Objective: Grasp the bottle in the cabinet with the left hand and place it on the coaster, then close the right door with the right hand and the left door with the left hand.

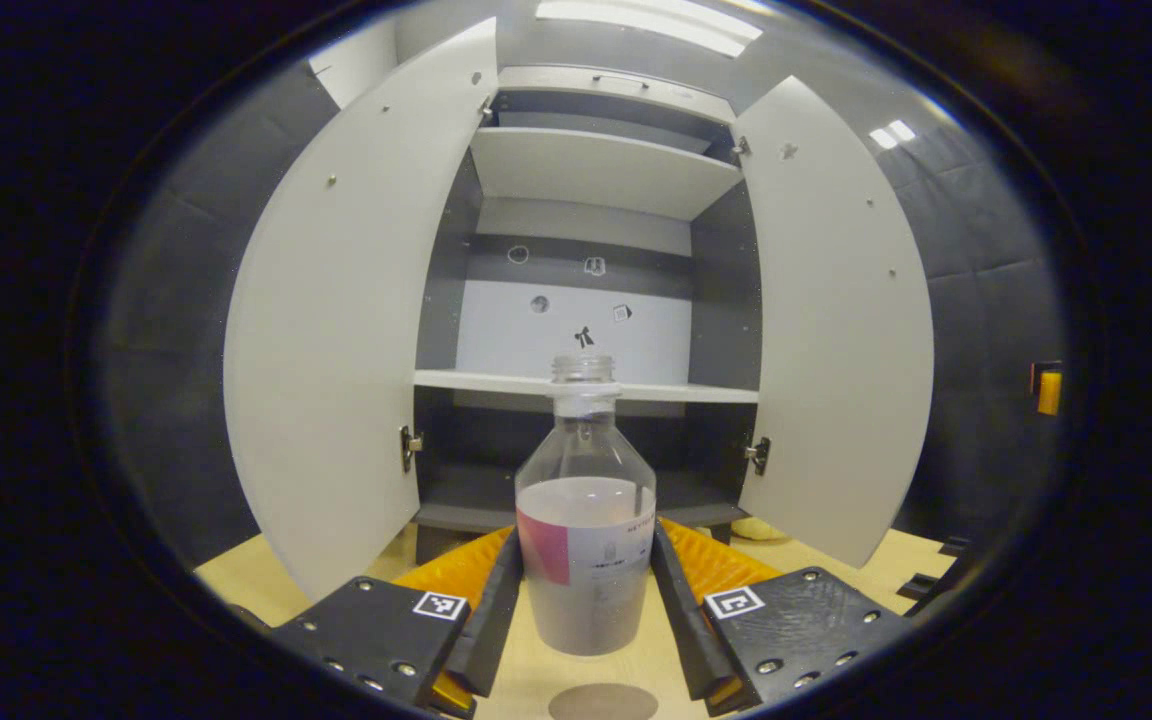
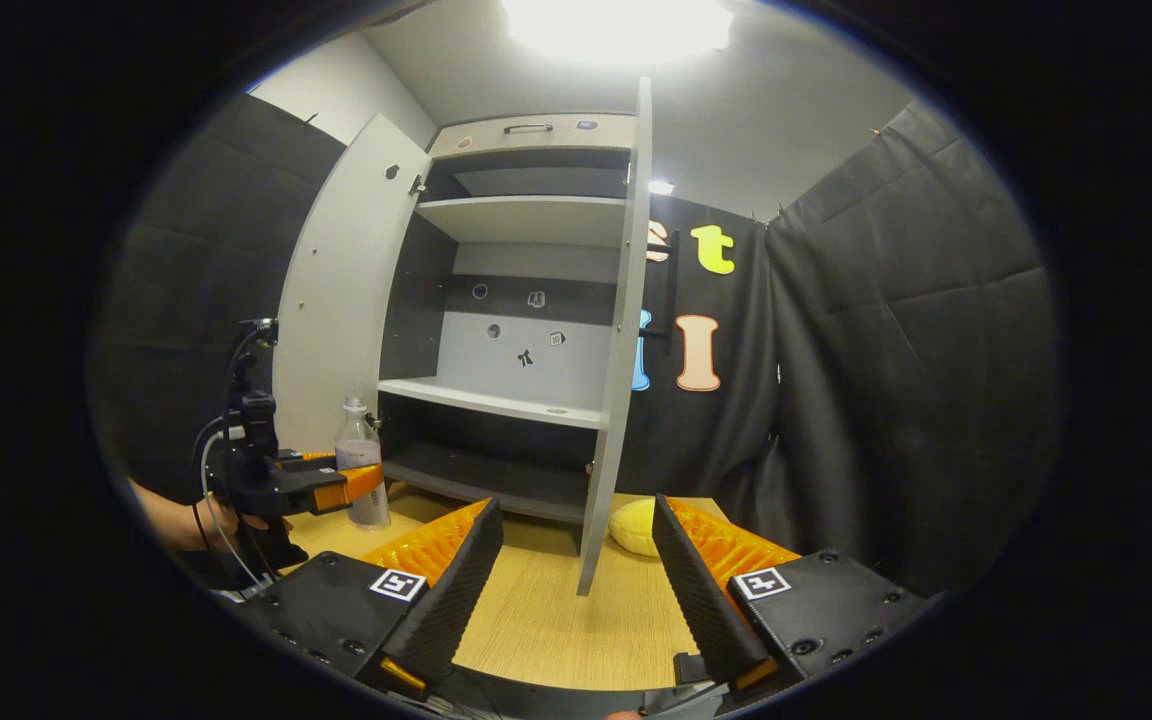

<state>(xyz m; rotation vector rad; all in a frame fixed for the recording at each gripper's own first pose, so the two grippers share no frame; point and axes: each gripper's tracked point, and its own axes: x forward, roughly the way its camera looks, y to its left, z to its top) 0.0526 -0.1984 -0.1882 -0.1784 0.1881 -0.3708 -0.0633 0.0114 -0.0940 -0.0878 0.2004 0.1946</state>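
The left gripper (image 1: 586, 600) clamps the bottle (image 1: 586, 540) above the near coaster (image 1: 603, 702); the right gripper (image 2: 576, 590) gapes empty, both doors (image 1: 336, 330) open.

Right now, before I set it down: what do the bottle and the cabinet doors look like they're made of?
The bottle looks like clear plastic, possibly glass: see-through walls, threaded neck, no cap, a printed label. The left gripper holds it by ribbed black fingers. The left door and right door look like matte grey laminated board: flat, even colour, visible screw heads and metal hinges.

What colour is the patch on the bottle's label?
Pink-red, at the left of the bottle label; left gripper view shows it best.
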